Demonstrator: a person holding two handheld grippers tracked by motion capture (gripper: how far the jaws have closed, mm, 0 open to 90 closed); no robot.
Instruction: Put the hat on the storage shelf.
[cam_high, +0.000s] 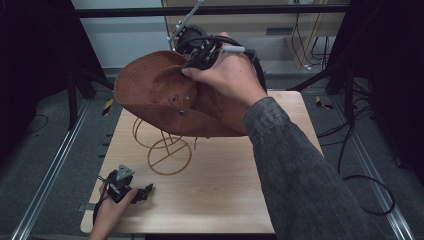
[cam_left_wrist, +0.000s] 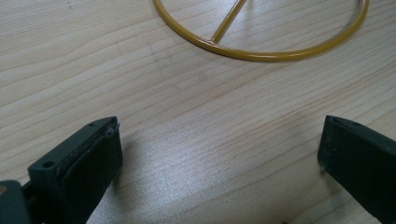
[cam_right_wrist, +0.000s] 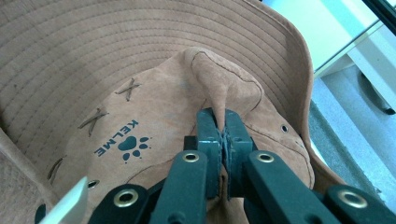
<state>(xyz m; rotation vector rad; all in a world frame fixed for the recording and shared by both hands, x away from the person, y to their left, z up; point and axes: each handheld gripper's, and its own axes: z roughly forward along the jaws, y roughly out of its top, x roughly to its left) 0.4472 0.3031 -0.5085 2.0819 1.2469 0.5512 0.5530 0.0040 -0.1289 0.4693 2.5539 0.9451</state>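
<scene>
Hanging in the air above the far half of the surface (cam_high: 225, 190) is a brown suede hat (cam_high: 160, 90), lifted clear by the right gripper (cam_high: 192, 52), whose jaws are clenched tight on a pinched fold of the crown; in the right gripper view you can see the fabric squeezed between the two black pads, with the stitched brim (cam_right_wrist: 116, 42) curving behind and a "KELME" paw-print logo (cam_right_wrist: 123, 142) on the crown. Beneath the hat, near the middle of the surface, stands a yellow wire hat stand (cam_high: 169, 152), its round base ring flat on the wood, apart from the hat. Down at the near left corner the left gripper (cam_high: 142, 192) rests low over the wood, jaws spread wide and grasping nothing, the stand's ring (cam_left_wrist: 261, 51) just ahead of it.
</scene>
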